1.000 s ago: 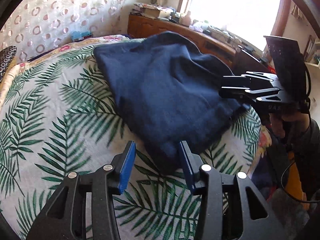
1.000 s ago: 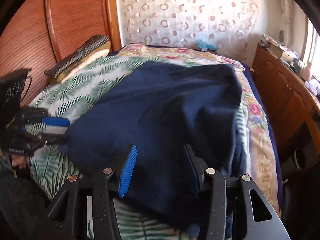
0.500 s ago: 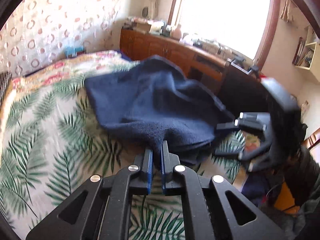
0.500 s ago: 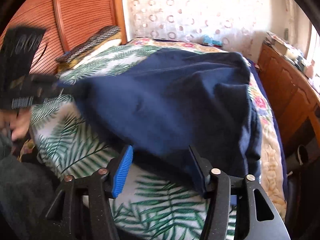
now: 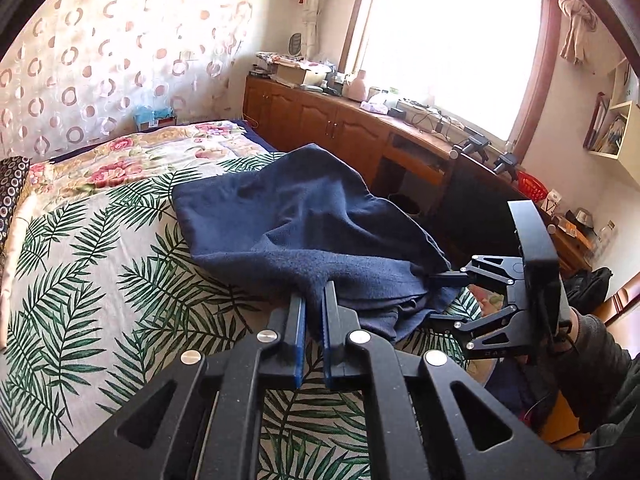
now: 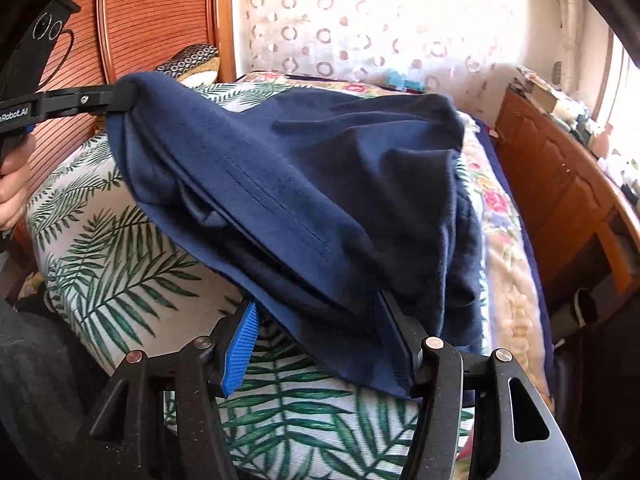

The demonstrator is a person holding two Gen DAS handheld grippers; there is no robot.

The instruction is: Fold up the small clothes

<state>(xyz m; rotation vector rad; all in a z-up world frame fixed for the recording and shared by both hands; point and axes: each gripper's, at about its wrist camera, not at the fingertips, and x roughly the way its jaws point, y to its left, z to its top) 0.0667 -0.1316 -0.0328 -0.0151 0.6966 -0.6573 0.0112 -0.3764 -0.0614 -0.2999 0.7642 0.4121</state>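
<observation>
A navy blue garment (image 5: 288, 216) lies rumpled on the palm-leaf bedspread (image 5: 80, 260). My left gripper (image 5: 314, 296) is shut on its near corner and holds that corner raised off the bed. The right wrist view shows the same gripper (image 6: 120, 98) at the upper left, pinching the cloth (image 6: 320, 168) so that it hangs in a sloping sheet. My right gripper (image 6: 318, 304) stands open at the garment's lower hem. The hem lies between its jaws and drapes over the right finger, while the blue left pad (image 6: 240, 344) is bare. In the left wrist view the right gripper (image 5: 432, 297) sits at the cloth's right edge.
A wooden cabinet (image 5: 320, 120) cluttered with small items runs under the window beside the bed. A wooden headboard (image 6: 160, 20) and a patterned pillow (image 6: 192, 60) are at the far end. A dark chair (image 5: 472, 208) stands close to the bed's right side. A person's hand (image 6: 12, 192) grips the left tool.
My left gripper closed on the garment's corner and rose, lifting the cloth. The right gripper slid along to the hem, its jaws a little wider.
</observation>
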